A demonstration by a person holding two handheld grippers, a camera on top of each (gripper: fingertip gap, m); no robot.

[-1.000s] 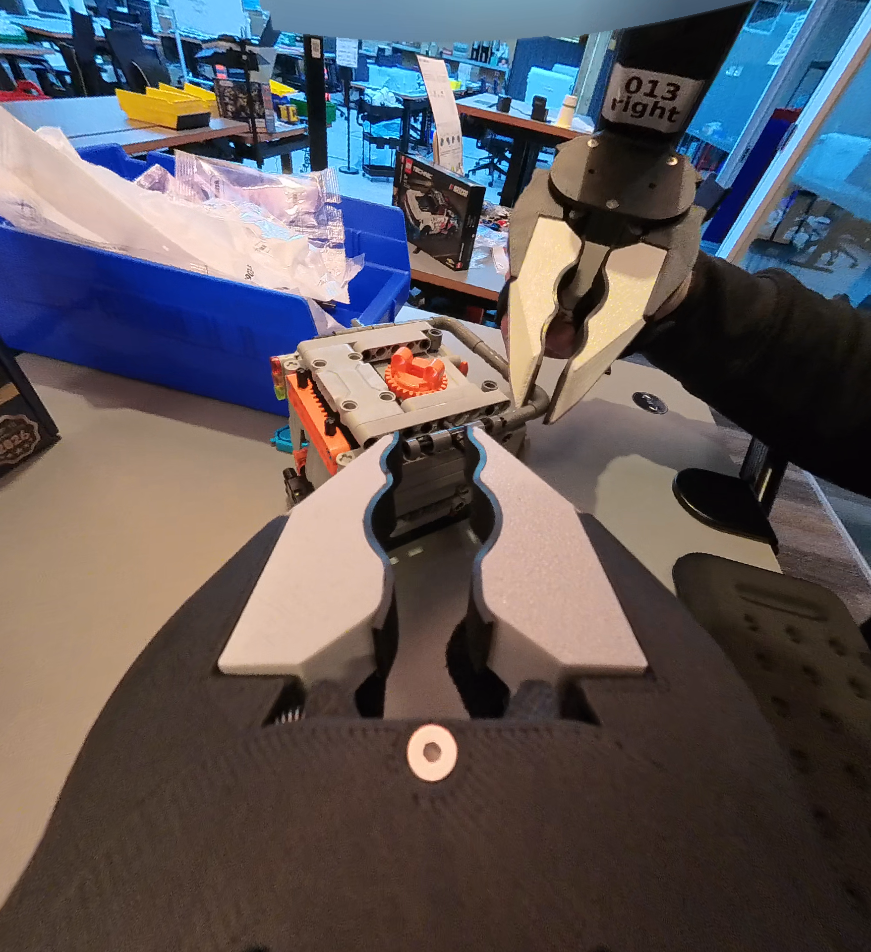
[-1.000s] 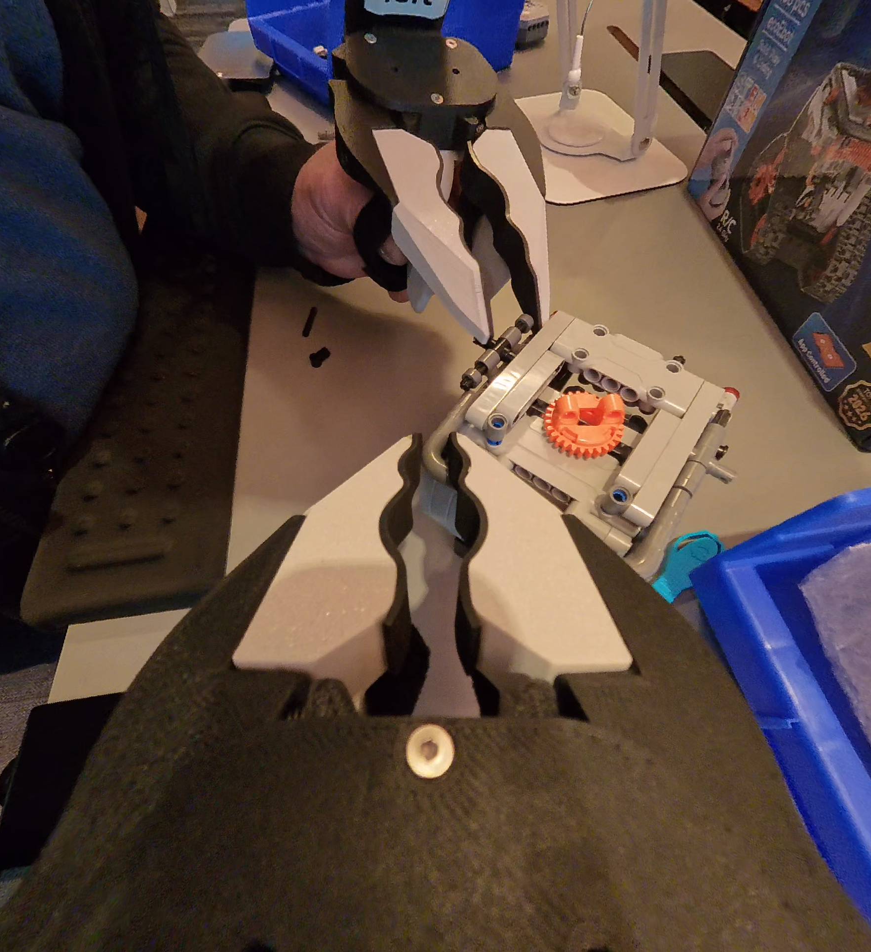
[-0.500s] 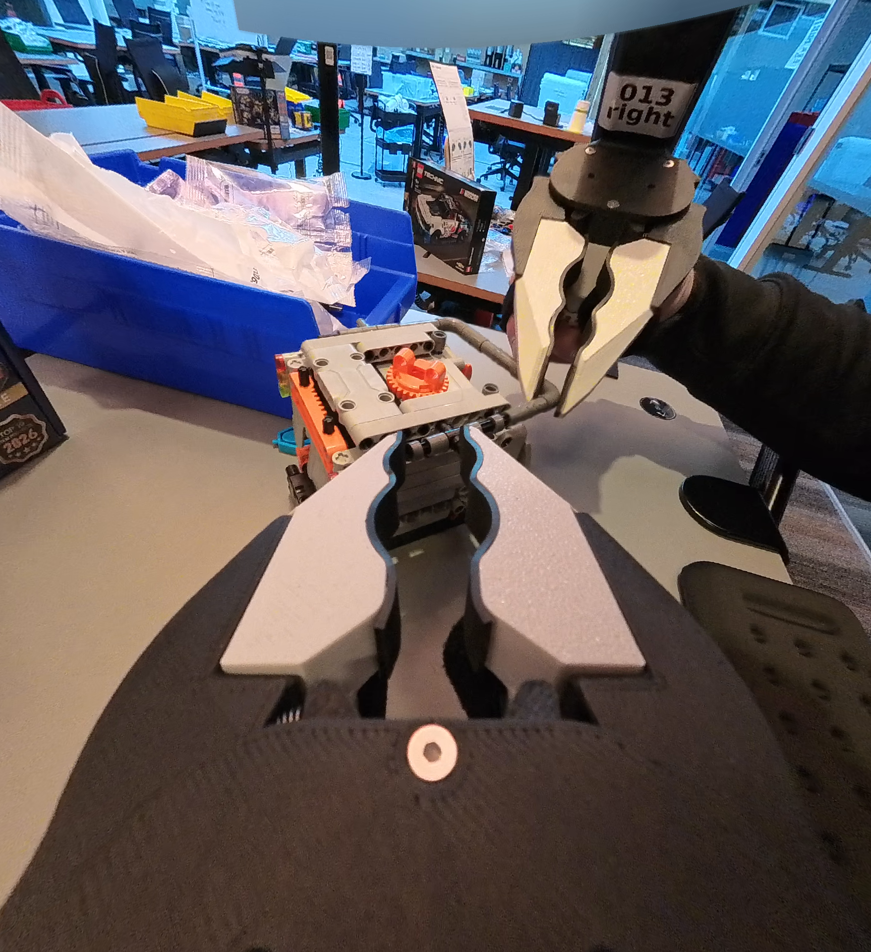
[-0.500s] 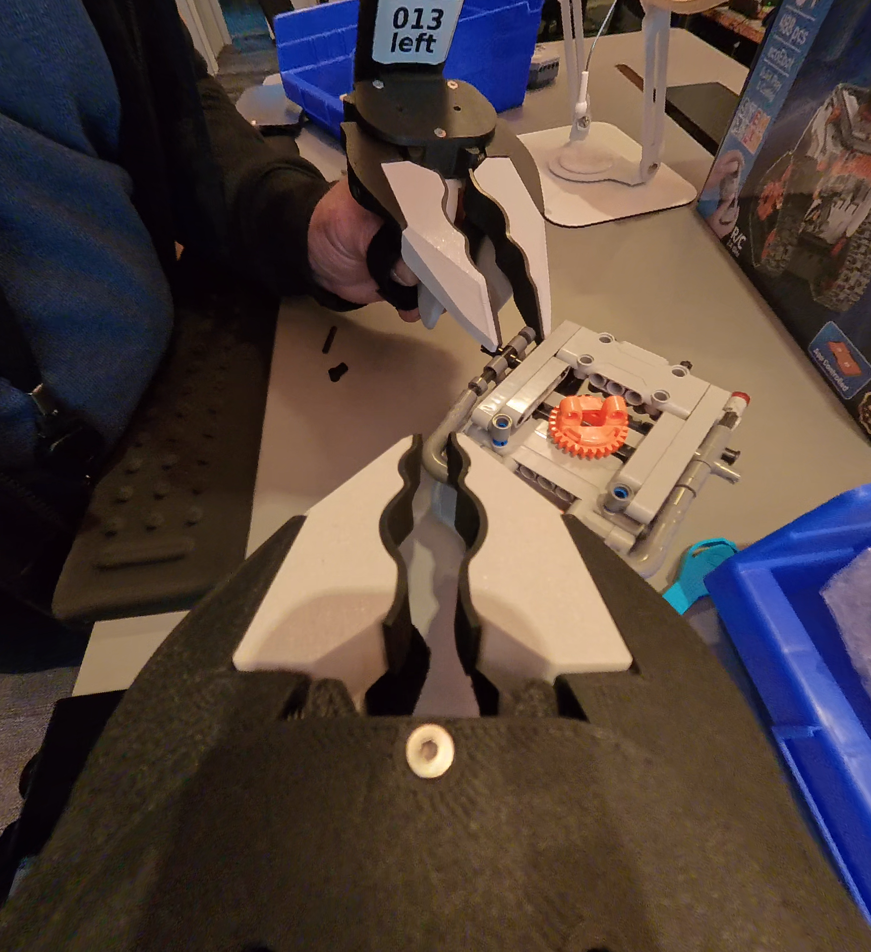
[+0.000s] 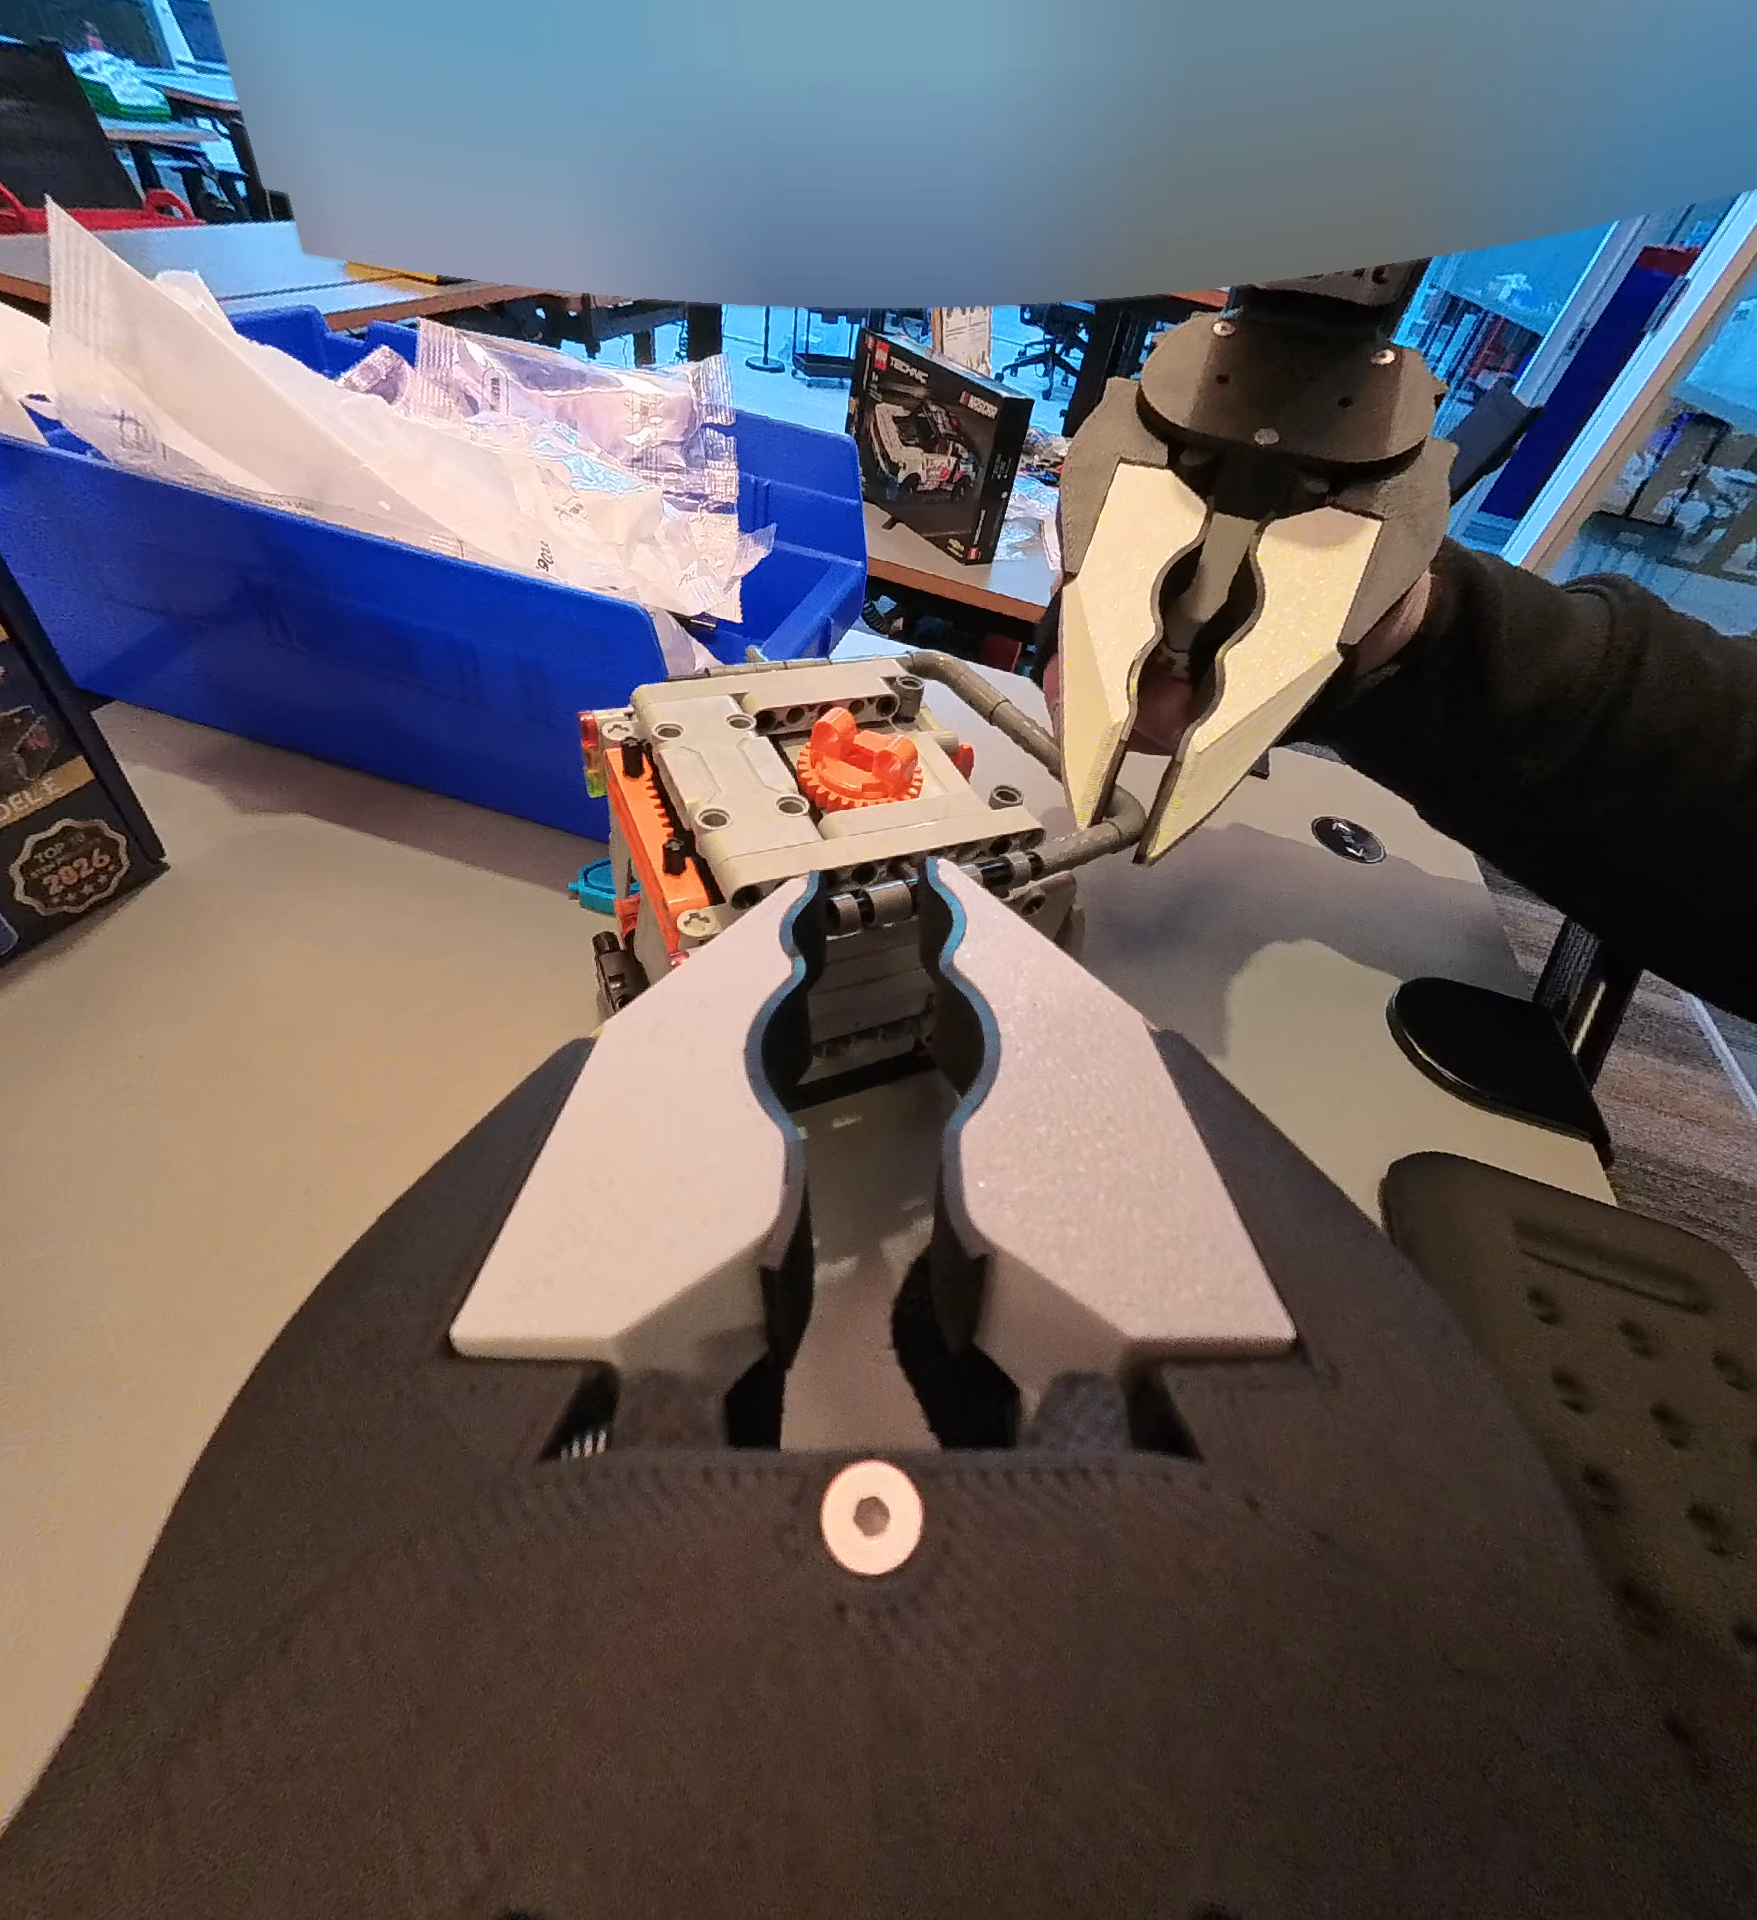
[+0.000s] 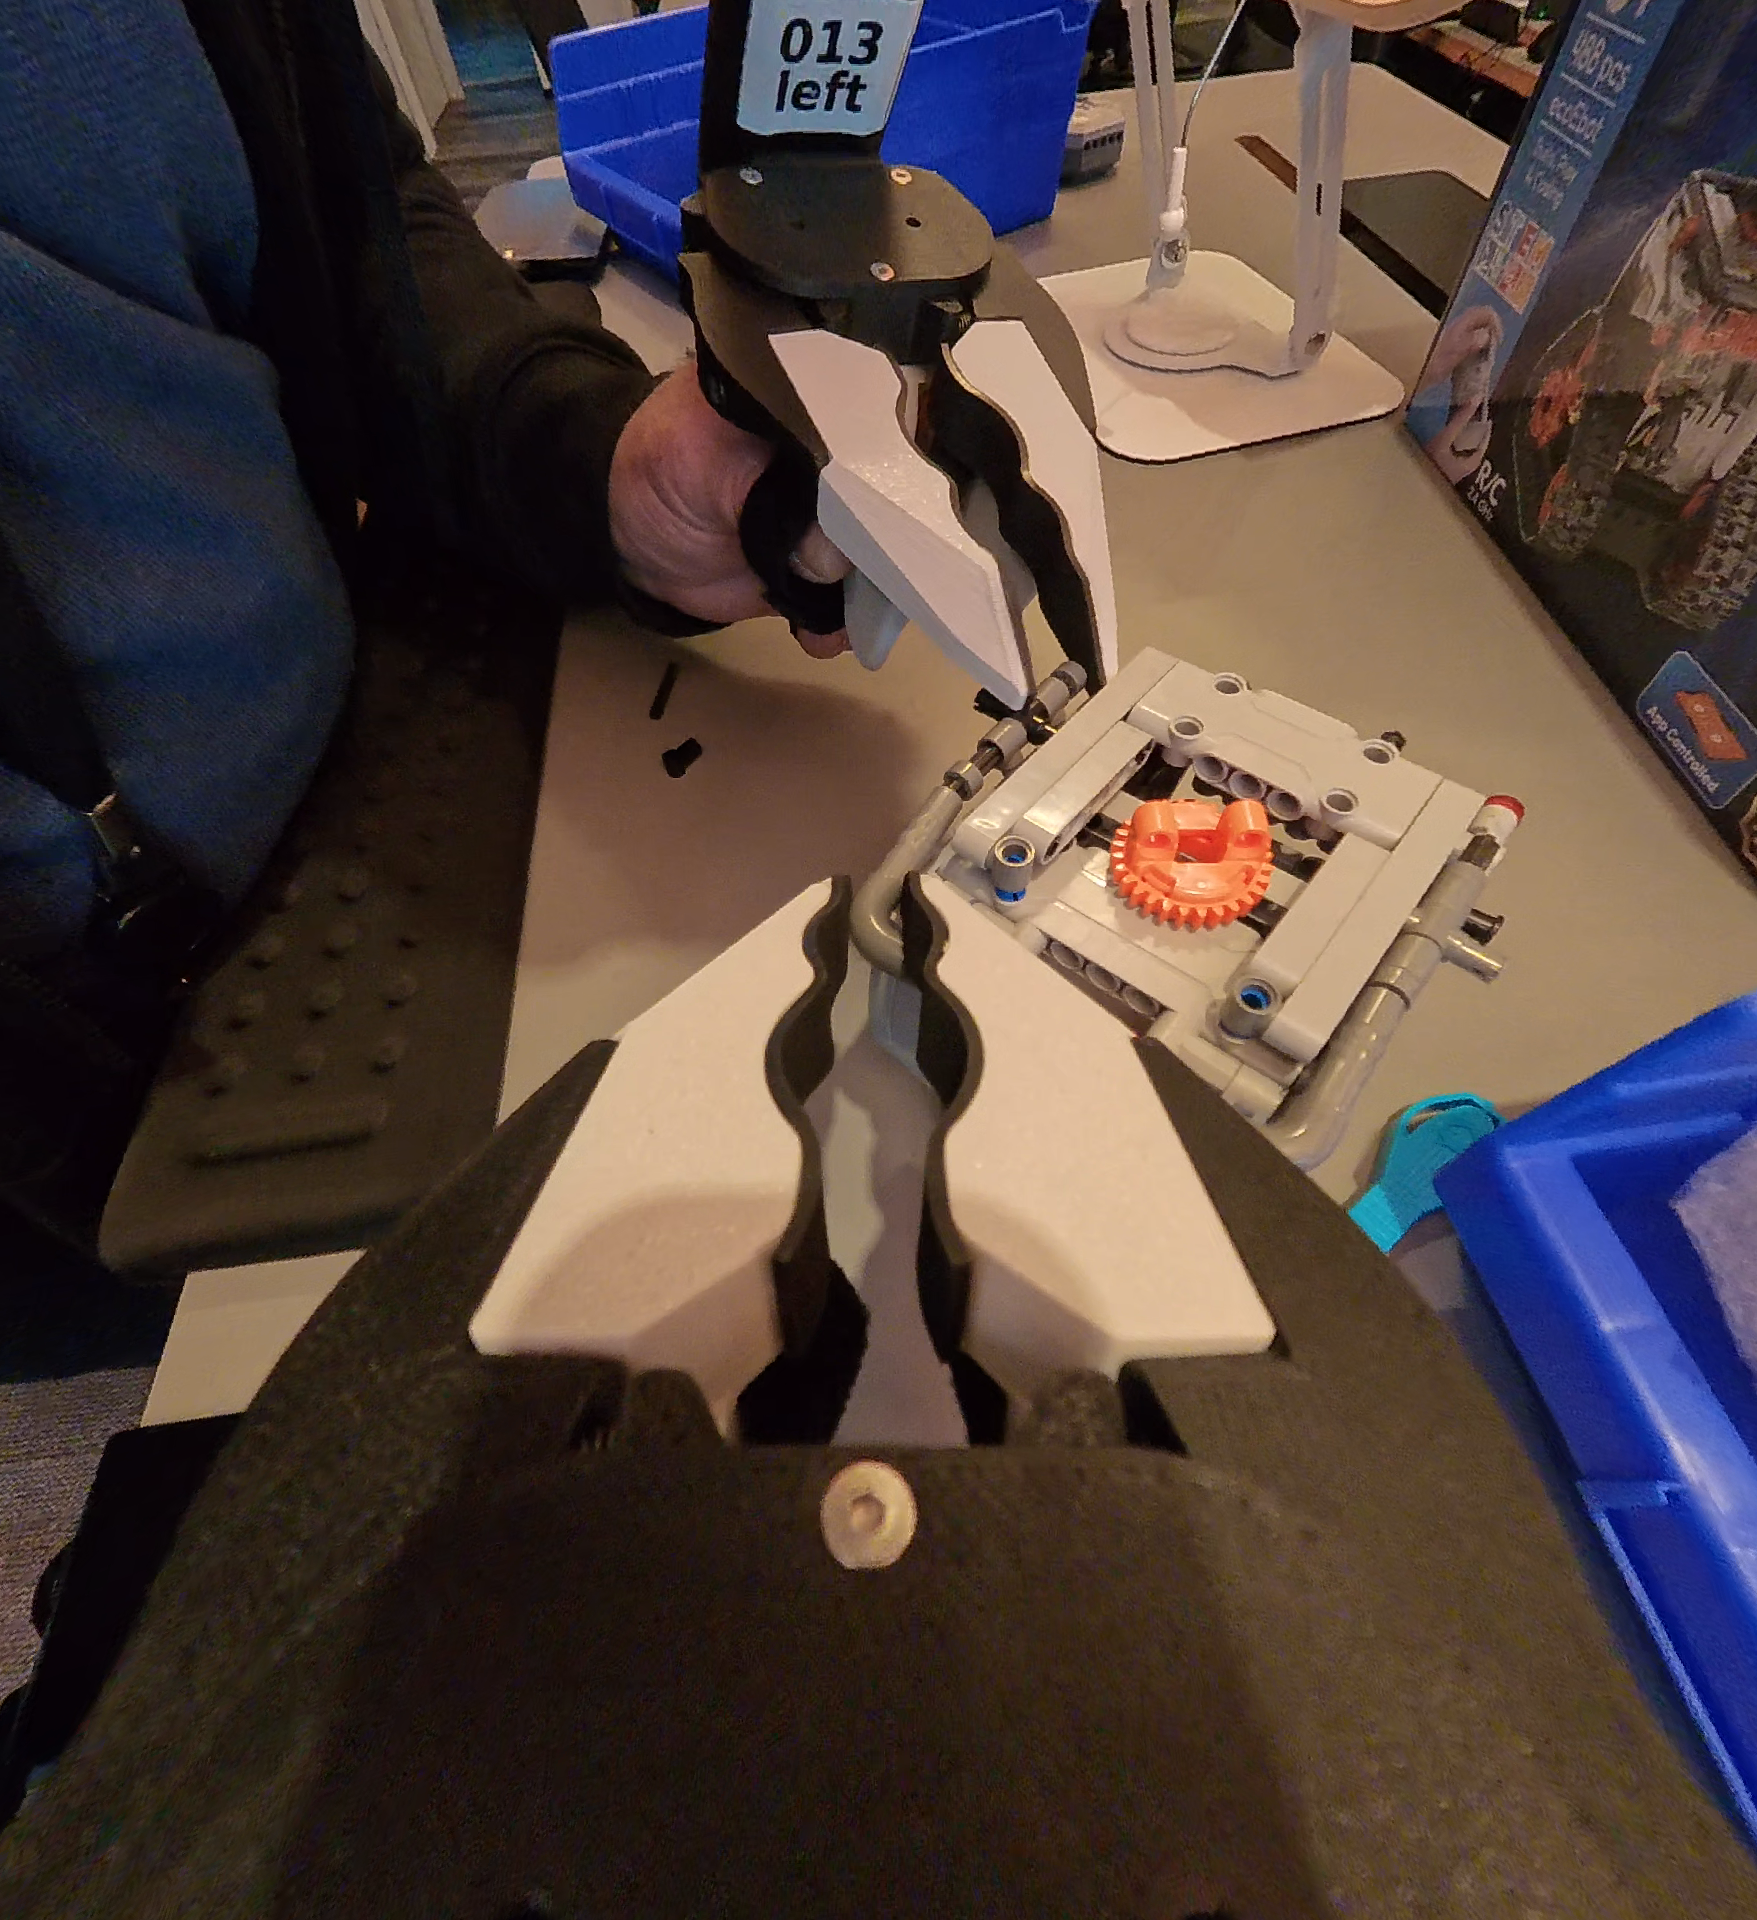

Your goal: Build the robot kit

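The grey worktop (image 5: 230, 1039) fills the middle of both views. Along its far side in the left wrist view, upper left of the frame, sits a blue bin (image 5: 334, 644) stuffed with crumpled clear bags and paper (image 5: 386, 457); the same bin shows at the lower right of the right wrist view. A dark printed toy box (image 6: 1663, 416) stands at the upper right of that view, and a white stand (image 6: 1258, 353) is behind it, top centre.

At the centre of the worktop rests a grey brick-built frame (image 5: 832, 790), with an orange toothed gear (image 6: 1191, 868) on top in its open middle and a bent grey tube (image 6: 889, 914) running round its corner.

The left gripper (image 5: 869, 883) has its fingers a little apart, tips set either side of a short black-and-grey axle (image 6: 1035, 712) on the frame's near edge; whether they press it I cannot tell.

The right gripper (image 6: 879, 899) pinches the bend of the grey tube between its nearly closed tips.

Two small black pins (image 6: 671, 727) lie loose on the worktop, left of the frame in the right wrist view.
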